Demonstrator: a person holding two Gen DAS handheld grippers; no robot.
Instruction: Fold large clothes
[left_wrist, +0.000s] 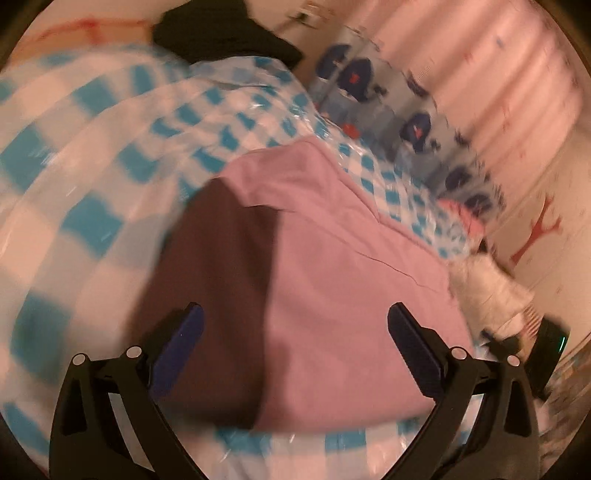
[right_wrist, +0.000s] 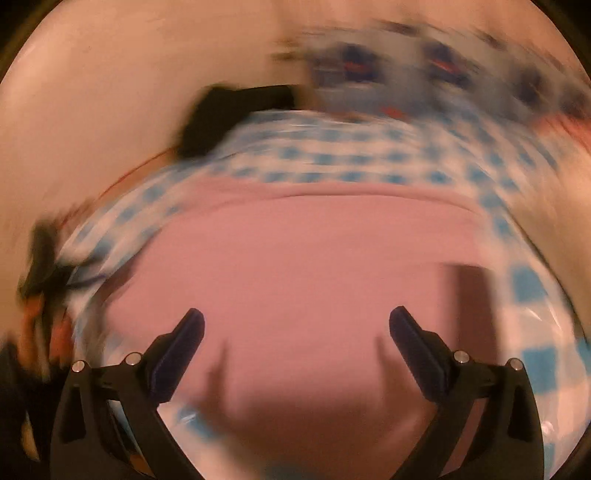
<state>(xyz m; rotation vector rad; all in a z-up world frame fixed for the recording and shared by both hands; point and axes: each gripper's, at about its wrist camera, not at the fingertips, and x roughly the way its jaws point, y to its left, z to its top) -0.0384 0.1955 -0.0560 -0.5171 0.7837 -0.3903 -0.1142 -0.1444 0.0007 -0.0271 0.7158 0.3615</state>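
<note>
Two splayed tongs (left_wrist: 295, 319) (right_wrist: 296, 325) (smooth pink garment (right_wrist: 295, 266))

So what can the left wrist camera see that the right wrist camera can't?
Only the left wrist view shows the pink striped curtain, a white fluffy thing at the cloth's edge, and the open left gripper.

Only the right wrist view shows the open right gripper and blurry orange and dark things at the left edge, too smeared to name.

Both show the pink garment, the blue-and-white checked cloth under it, the black item behind, and the whale-print fabric.
</note>
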